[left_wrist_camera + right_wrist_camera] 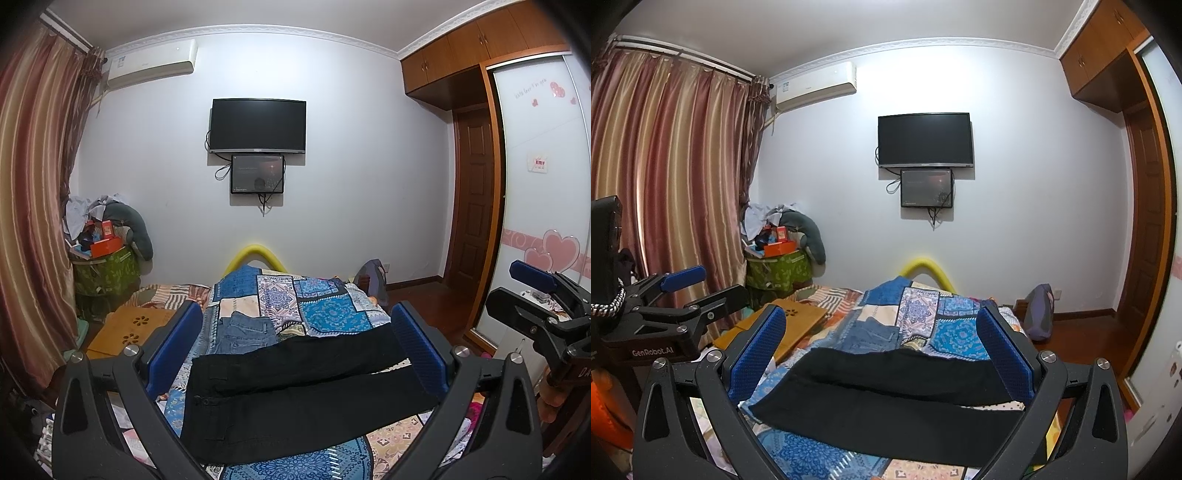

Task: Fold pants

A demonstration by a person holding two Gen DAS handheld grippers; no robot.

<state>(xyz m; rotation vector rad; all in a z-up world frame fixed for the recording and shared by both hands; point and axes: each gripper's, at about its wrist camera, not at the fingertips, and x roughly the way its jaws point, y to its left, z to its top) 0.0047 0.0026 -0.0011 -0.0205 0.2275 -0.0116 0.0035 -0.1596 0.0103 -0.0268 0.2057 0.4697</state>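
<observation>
Black pants (295, 395) lie flat across the patchwork bedspread (325, 314), waist to the left, legs running right. In the right wrist view the two black pant legs (894, 402) lie side by side. My left gripper (295, 339) is open and empty, held above the waist end. My right gripper (882, 343) is open and empty, held above the legs. Each gripper shows at the edge of the other's view, the right one (535, 295) and the left one (690, 291). Neither touches the pants.
Folded blue jeans (245, 330) lie on the bed behind the black pants. A wooden lap desk (129, 328) rests at the bed's left. A cluttered green bin (107, 273) stands by the curtain. The wardrobe (535, 184) and door are to the right.
</observation>
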